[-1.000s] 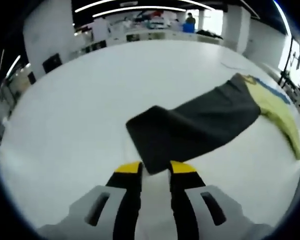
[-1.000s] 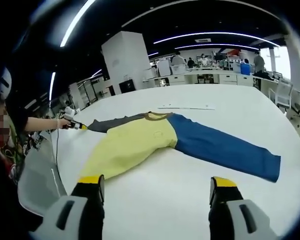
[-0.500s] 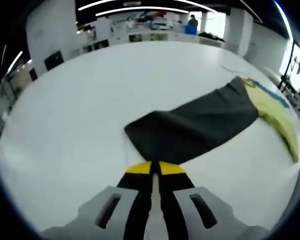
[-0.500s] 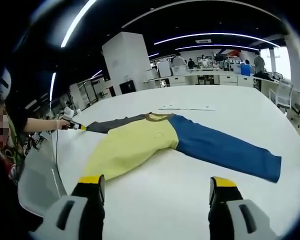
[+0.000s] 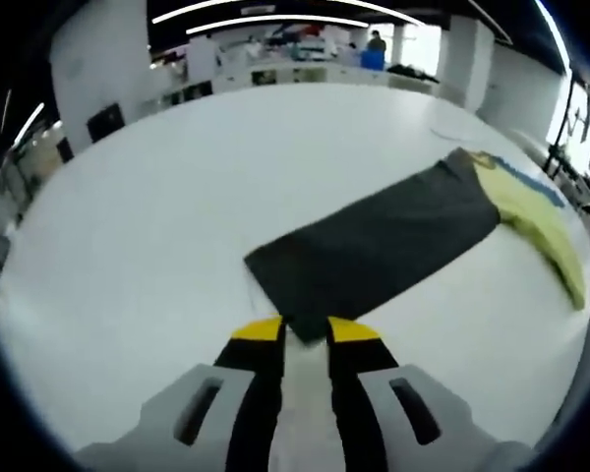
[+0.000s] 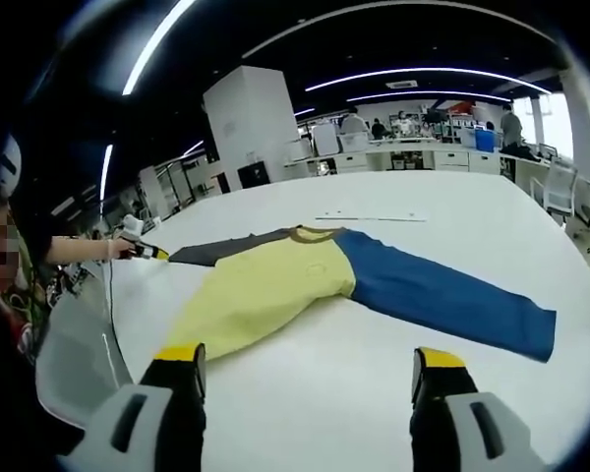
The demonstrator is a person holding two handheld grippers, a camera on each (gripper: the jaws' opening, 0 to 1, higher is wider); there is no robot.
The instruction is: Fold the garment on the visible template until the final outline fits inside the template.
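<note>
left tongs [image 5: 306, 332] at grey sleeve [image 5: 374, 246]

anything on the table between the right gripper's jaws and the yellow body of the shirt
No. In the right gripper view, only bare white table lies between the open right gripper and the yellow body of the shirt.

Hidden bits of the garment

The garment [image 5: 393, 236] runs off past its yellow body; the dark cuff's edge dips behind the left gripper [image 5: 305, 329].
</note>
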